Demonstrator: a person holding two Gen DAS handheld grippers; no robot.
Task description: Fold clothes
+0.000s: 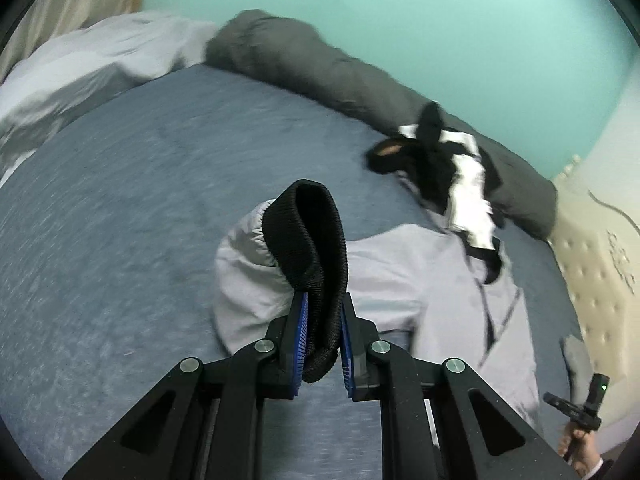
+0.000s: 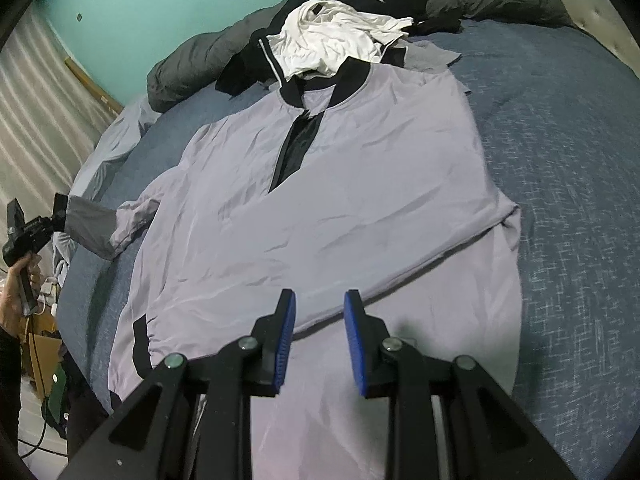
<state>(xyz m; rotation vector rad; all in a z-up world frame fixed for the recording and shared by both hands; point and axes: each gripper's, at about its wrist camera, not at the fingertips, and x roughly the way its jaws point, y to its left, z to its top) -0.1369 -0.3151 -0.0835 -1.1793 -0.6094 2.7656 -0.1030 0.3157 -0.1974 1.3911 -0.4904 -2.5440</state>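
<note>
Two tongs are busy over the blue bed cover. A pale grey jacket with a black collar and black cuffs lies flat on it, front up, collar towards twelve o'clock.

The left tongs are squeezed on the black ribbed cuff of one sleeve. The cuff sticks up between the blue pads, and the grey sleeve hangs from it, lifted off the bed at about nine o'clock of the jacket.

The right tongs hover low over the jacket's bottom part at six o'clock. They are a little open and hold nothing.

I think the jacket is light, thin and a bit slippery. It would flop and wrinkle, not stay stiff. The thick cuff looks like a good place to pinch. The bottom hem or a shoulder would do too.

No boxes or baskets are on the bed. A heap of white and black clothes waits at twelve o'clock, touching the collar, by a dark grey rolled blanket.
</note>
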